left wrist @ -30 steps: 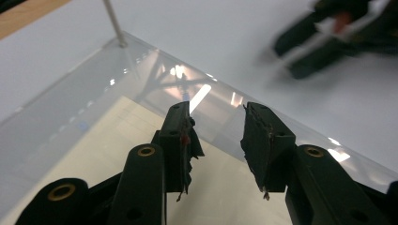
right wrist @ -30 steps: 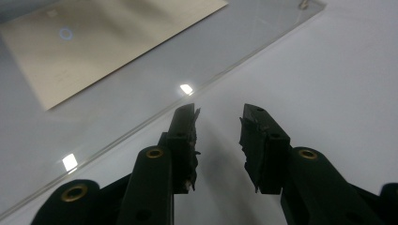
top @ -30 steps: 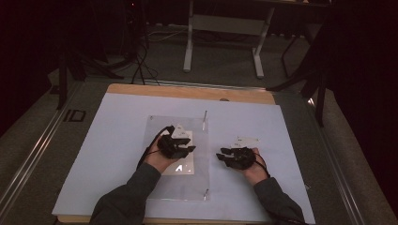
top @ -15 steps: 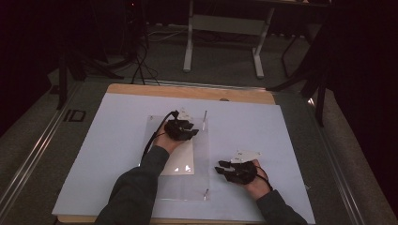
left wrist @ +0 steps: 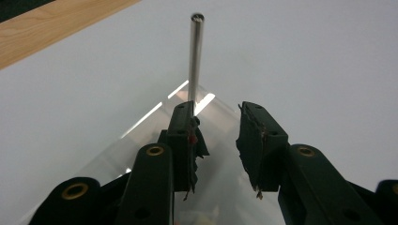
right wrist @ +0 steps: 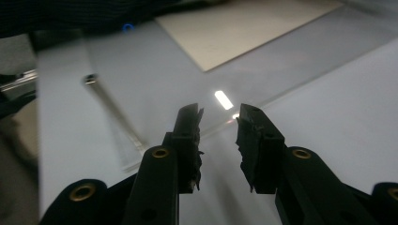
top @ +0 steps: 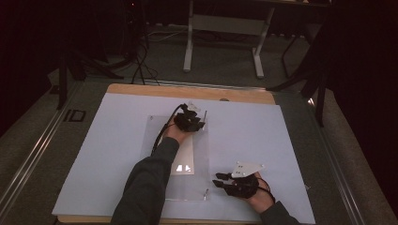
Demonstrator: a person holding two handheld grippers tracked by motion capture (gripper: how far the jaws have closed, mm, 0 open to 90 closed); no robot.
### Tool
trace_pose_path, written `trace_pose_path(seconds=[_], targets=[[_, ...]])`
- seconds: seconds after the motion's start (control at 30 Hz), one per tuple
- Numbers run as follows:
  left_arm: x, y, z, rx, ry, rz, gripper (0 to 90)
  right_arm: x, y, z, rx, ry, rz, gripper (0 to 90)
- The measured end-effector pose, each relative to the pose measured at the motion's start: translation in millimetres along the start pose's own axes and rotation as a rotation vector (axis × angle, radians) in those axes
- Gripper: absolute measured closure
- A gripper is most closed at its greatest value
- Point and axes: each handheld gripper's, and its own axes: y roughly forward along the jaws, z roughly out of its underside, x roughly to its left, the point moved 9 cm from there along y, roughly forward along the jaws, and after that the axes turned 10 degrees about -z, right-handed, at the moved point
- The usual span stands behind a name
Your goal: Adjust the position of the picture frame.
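A clear plastic plate (top: 193, 186) lies mid-table with a thin upright metal pin at its far right corner (top: 205, 115) and another at its near right corner (top: 206, 192). My left gripper (top: 199, 123) is open at the far right corner. In the left gripper view its jaws (left wrist: 218, 112) stand apart, and the pin (left wrist: 195, 61) rises just beyond the left jaw, with nothing held. My right gripper (top: 219, 180) is open, pointing left toward the near right pin. In the right gripper view (right wrist: 219, 112) that pin (right wrist: 112, 112) stands left of the jaws.
A white sheet (top: 108, 140) covers the wooden table (top: 155, 90). A pale cream card (top: 185, 161) lies under the clear plate and shows as the card (right wrist: 248, 28) in the right gripper view. Beyond the table stand a desk frame (top: 223, 23) and cables (top: 138, 65) on the floor.
My left gripper has moved away from the person to the plate's far right pin. My right gripper has drawn back toward the table's front edge, near the near right pin.
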Motion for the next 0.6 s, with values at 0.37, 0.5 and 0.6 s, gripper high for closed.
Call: trace_pose_path(seconds=[0.37, 0.5, 0.6], targets=[[6.1, 17.9, -20.9, 0.004, -0.015, -0.037, 82.3, 24.5, 1.6, -2.3, -0.003, -0.073, -0.081, 68.1], [6.6, 19.2, -21.1, 0.000, -0.007, -0.027, 84.4, 28.4, 4.1, -1.6, 0.007, -0.086, -0.099, 68.1], [6.1, 21.7, -22.4, -0.020, -0.019, -0.019, 80.5, 28.9, 4.8, -0.5, 0.012, -0.091, -0.107, 68.8]])
